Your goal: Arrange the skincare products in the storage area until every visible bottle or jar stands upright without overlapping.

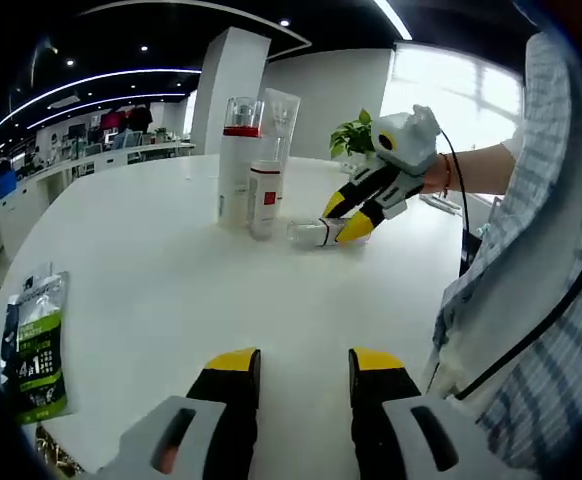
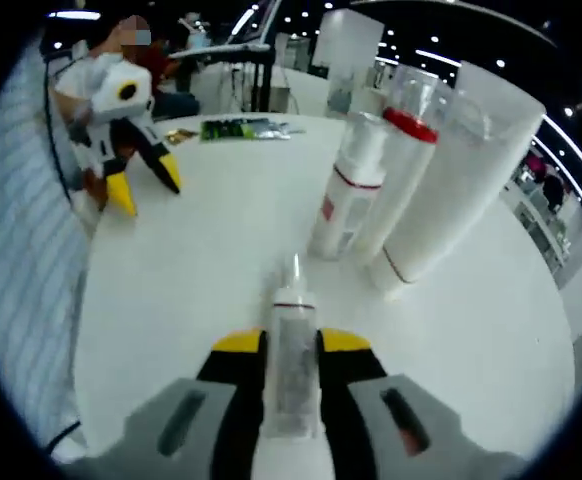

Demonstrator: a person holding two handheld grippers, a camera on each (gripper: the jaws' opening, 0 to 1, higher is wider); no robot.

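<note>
Right now my right gripper (image 2: 291, 345) is clamped on a small clear bottle (image 2: 293, 345); in the right gripper view its cap points fwd between the yellow tips, its body lying along the jaws. In the left gripper view that same gripper (image 1: 349, 218) sits low at the white table (image 1: 151, 300), tips touching or nearly touching the top, w/ the small bottle (image 1: 311, 233) held sideways just beside the standing group. Group = tall white bottle w/ red band (image 1: 239, 165), a shorter white bottle w/ red label (image 1: 264, 198) in front of it, and a frosted tube (image 1: 280, 115) behind, all upright, close together, mid-table toward the far edge. Left gripper (image 1: 304, 365) hovers near the table's near edge, jaws apart w/ nothing between them; it also shows in the right gripper view (image 2: 146, 185), jaws spread. Green packet (image 1: 36, 345) lies flat at the left edge. Potted plant (image 1: 353, 133) near the far edge. My checked sleeve (image 1: 531, 280) is on the right.
</note>
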